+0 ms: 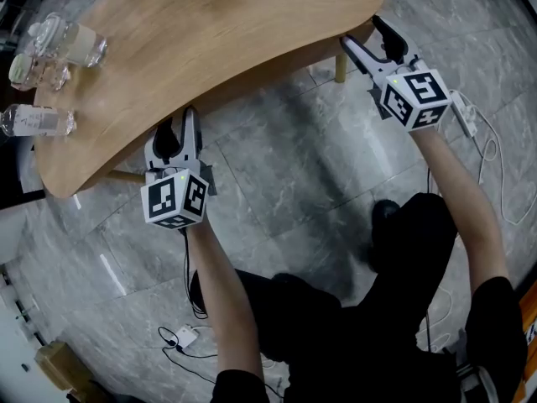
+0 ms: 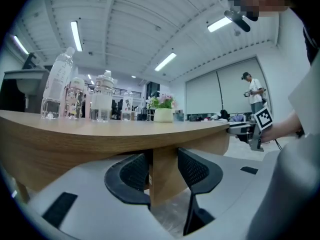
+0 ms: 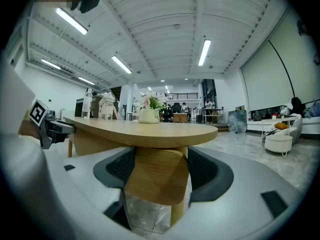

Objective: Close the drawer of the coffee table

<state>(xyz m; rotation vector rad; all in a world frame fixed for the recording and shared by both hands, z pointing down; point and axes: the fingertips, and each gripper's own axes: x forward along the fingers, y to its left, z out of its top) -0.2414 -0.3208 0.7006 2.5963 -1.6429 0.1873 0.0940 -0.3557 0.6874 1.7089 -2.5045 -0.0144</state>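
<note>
The coffee table (image 1: pixel 226 32) is light brown wood with a round, curvy top. It fills the upper left of the head view. The drawer (image 3: pixel 155 179) is made of the same wood and sits right under the top. In the head view it is tucked beneath the table edge and hardly shows. In the left gripper view its front runs as a long wood strip under the top, from the middle over to the right side.

The left gripper (image 1: pixel 180 122) is at the lower edge of the table. One end of the drawer stands between its jaws. The jaws sit close on both sides, but a thin dark gap shows beside one pad, so they are not squeezing it.

The right gripper (image 1: pixel 365 36) is at the upper right end of the table. Its jaws are set wide, with a pad pressed on each side of the other end of the drawer.

At the upper left of the head view stand a clear plastic bottle (image 1: pixel 38 120) and two glass jars (image 1: pixel 63 40). I cannot tell what is in them. A small white pot (image 3: pixel 149 115) on the table has green leaves and pink flowers in it.
</note>
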